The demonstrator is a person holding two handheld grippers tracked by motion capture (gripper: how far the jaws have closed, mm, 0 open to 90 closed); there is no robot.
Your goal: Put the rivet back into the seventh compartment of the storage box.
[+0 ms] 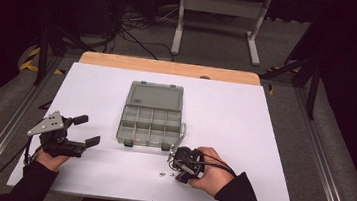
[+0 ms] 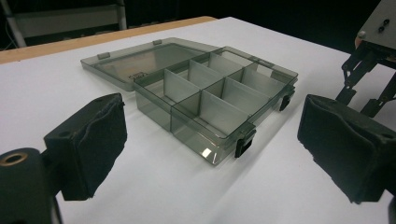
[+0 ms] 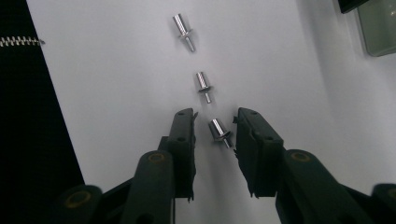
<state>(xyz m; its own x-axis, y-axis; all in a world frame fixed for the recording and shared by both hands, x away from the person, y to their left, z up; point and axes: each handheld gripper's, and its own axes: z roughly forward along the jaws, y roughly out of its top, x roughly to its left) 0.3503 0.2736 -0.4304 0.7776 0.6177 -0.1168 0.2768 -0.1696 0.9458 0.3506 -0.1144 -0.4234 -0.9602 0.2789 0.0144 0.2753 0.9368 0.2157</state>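
My right gripper (image 3: 215,128) sat low centre in its own view, jaws apart and not yet pinching the nearest metal pin (image 3: 218,130) lying between them on the white table (image 3: 116,93), two more pins (image 3: 204,85) in line above, while my left gripper (image 1: 78,131) idled open lower left.

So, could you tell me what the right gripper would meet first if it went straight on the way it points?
The right gripper has a small silver metal rivet between its open jaws, pads apparently clear; going on, it likely meets the white tabletop.
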